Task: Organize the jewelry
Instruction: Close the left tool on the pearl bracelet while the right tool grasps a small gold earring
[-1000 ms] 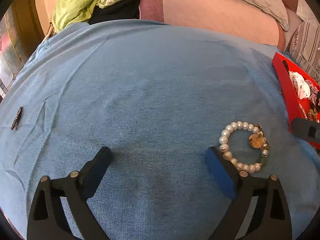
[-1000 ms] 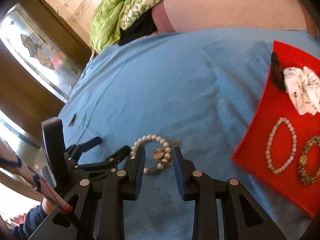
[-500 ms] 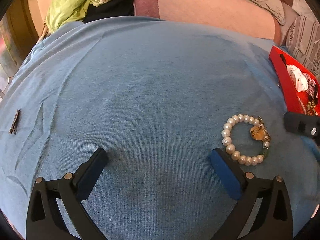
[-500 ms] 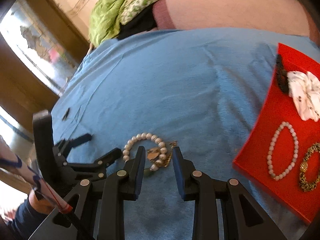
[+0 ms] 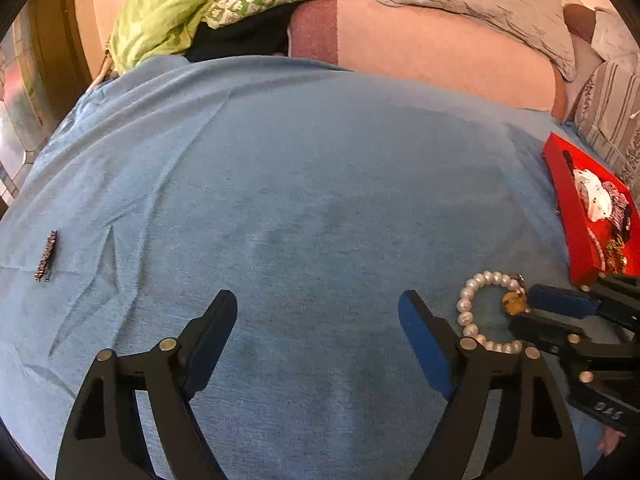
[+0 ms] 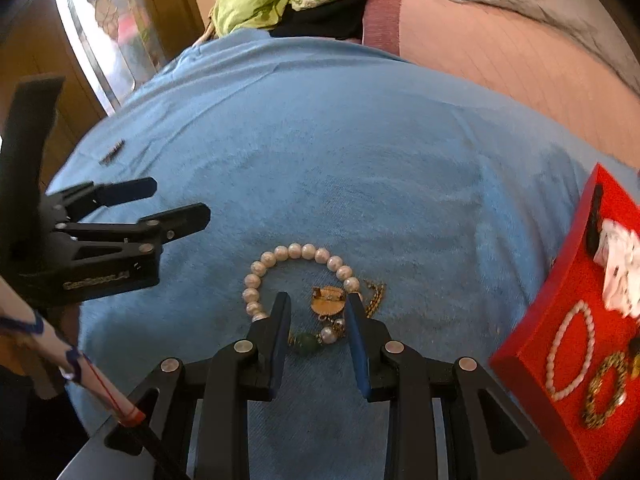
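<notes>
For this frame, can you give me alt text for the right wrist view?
The right gripper straddles the charm end of a pearl bracelet lying on a blue cloth, its pads not yet pressing it. The left gripper hovers at left, empty; a red tray of jewelry sits at right.

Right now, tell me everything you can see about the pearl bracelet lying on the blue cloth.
The pearl bracelet is a loop of round, glossy white beads, with a dark green bead, a gold-coloured disc charm and a short gold chain on its near side. It lies flat on the blue cloth, beside the red tray but outside it. The right gripper straddles the charm section, its fingers on either side; whether the pads touch it is unclear. The left gripper stands beside it, apart.
</notes>
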`<state>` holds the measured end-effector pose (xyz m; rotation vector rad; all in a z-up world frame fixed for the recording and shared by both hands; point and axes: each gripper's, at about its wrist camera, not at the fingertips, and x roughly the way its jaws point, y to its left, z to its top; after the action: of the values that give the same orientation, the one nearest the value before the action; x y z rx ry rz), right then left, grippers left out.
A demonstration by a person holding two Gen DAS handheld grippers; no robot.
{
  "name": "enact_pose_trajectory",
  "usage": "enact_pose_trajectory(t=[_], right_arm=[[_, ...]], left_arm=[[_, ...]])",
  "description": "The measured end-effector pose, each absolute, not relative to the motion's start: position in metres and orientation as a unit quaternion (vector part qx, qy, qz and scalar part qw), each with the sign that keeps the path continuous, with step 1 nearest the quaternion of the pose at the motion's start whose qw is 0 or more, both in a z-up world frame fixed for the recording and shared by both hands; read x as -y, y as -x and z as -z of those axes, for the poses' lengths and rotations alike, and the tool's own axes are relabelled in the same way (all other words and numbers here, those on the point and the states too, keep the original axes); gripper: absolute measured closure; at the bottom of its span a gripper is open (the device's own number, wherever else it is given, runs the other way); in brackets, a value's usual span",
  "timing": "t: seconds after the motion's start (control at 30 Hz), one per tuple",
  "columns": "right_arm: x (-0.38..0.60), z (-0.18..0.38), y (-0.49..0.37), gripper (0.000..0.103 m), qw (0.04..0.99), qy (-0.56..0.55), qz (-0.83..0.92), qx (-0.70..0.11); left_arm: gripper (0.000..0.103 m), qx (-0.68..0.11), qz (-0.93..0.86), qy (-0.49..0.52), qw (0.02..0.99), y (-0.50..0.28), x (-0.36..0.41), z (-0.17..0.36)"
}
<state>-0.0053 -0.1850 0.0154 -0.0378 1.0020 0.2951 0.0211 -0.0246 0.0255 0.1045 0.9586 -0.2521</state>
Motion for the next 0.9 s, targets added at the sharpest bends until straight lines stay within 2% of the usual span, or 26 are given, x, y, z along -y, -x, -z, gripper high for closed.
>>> enact_pose_trajectory(t=[0.17, 0.23, 0.3, 0.33, 0.67, 0.9], right_arm=[[0.170, -0.006, -0.003, 0.073, 0.864, 0.103, -0.101, -0.482], [0.170, -0.005, -0.005, 0.075, 0.862, 0.103, -0.105, -0.486], [0.170, -0.007, -0.006, 0.090, 0.861, 0.109, -0.103, -0.485], [0.172, -0.008, -0.005, 0.091, 0.863, 0.108, -0.100, -0.483], [0.219, -0.026, -0.004, 0.092, 0.873, -0.054, -0.118, -0.469], [0.237, -0.038, 0.004, 0.092, 0.882, -0.095, -0.103, -0.450]], left_arm=[[0.021, -0.458, 0.130, -0.054, 0.878, -0.020, 0.027, -0.026], [0.021, -0.458, 0.134, -0.052, 0.877, -0.019, 0.027, -0.026], [0.021, -0.459, 0.135, -0.049, 0.877, -0.019, 0.027, -0.026], [0.021, -0.460, 0.138, -0.046, 0.876, -0.019, 0.027, -0.027], [0.021, -0.457, 0.176, -0.039, 0.871, -0.018, 0.045, -0.029], [0.021, -0.469, 0.224, -0.052, 0.853, -0.015, 0.076, -0.021]])
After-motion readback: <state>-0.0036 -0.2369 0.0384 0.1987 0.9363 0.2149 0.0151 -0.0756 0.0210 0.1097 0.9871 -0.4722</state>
